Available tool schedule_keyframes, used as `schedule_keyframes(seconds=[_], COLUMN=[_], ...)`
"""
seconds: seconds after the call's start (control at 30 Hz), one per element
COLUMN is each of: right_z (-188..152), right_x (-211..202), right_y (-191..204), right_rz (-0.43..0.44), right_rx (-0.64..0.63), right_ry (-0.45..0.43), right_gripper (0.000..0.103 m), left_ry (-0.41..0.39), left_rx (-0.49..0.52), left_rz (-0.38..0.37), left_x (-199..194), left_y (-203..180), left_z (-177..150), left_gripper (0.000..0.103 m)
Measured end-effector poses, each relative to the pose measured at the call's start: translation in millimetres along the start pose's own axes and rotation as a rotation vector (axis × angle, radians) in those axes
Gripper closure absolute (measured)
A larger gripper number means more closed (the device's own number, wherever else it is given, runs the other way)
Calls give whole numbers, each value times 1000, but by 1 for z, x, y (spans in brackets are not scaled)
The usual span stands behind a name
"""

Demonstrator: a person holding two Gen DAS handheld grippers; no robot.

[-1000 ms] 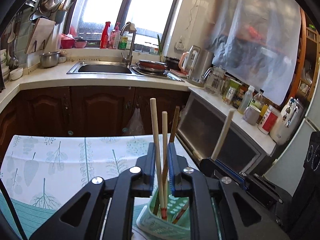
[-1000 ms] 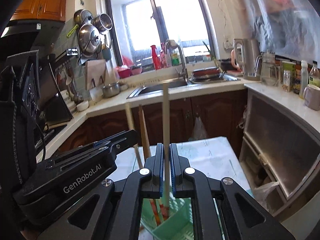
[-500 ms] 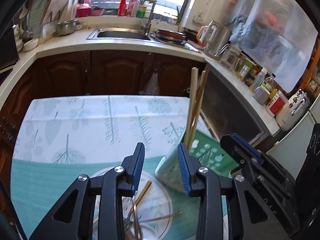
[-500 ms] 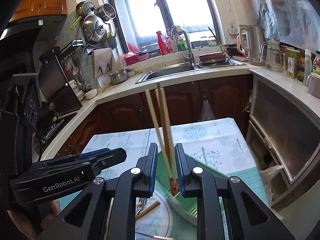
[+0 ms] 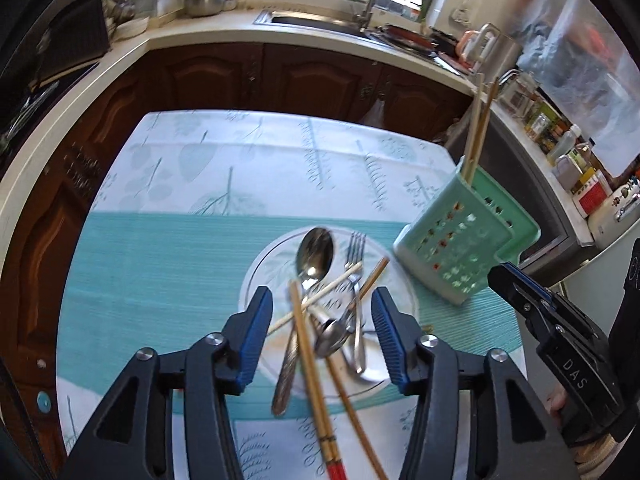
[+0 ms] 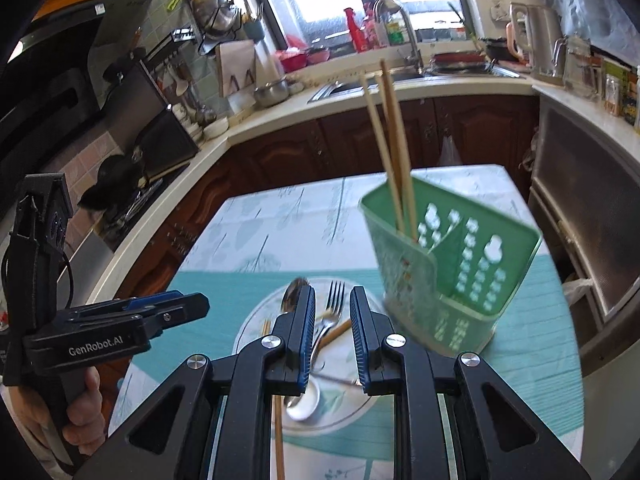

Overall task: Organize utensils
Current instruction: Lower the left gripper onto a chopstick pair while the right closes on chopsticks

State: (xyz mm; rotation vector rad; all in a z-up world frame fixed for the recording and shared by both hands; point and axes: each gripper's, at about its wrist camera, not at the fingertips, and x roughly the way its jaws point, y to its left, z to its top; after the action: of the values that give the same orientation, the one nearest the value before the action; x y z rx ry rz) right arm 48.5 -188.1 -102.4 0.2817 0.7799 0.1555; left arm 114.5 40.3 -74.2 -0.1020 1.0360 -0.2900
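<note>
A white plate [image 5: 272, 256] on the teal cloth holds a metal spoon [image 5: 316, 254], a fork [image 5: 357, 248] and several loose chopsticks [image 5: 308, 344]. My left gripper [image 5: 322, 300] hovers over this pile, its jaws opening, gripping nothing. To the right a green perforated holder [image 5: 460, 248] stands with chopsticks [image 5: 478, 132] upright in its far corner. In the right wrist view my right gripper [image 6: 332, 300] hangs over the same plate [image 6: 260, 316], jaws a narrow gap apart and empty. The holder [image 6: 460, 280] with its chopsticks [image 6: 390, 140] is just right of it.
The table's leaf-patterned cloth [image 5: 240, 160] ends near dark wooden cabinets [image 5: 208, 76]. Behind is a counter with a sink [image 5: 316, 20]. Bottles and jars [image 5: 568, 152] line the right counter. A hand [image 6: 80, 408] holds the left gripper's handle at the left.
Both grippers let go of the chopsticks, which now stand in the holder. Both pulled back and tipped down over the plate. The left jaws opened wide, the right only slightly.
</note>
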Motion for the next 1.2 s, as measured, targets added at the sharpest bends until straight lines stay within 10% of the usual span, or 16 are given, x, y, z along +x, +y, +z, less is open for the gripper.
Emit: schedule_keyframes(seconds=[0.5, 0.77, 1.2], right_z=[-35, -24, -51], right_x=[26, 70, 152], right_y=[27, 30, 56], right_rz=[46, 120, 281], right_rx=[11, 61, 13], right_ry=[93, 194, 479], right_gripper=[85, 85, 85], left_ry=[119, 247, 371], left_rx=[-24, 3, -32], left_rz=[-23, -80, -202], left_x=[37, 65, 86], left_y=[34, 39, 48], left_z=[-23, -25, -34], left_gripper=[52, 89, 95])
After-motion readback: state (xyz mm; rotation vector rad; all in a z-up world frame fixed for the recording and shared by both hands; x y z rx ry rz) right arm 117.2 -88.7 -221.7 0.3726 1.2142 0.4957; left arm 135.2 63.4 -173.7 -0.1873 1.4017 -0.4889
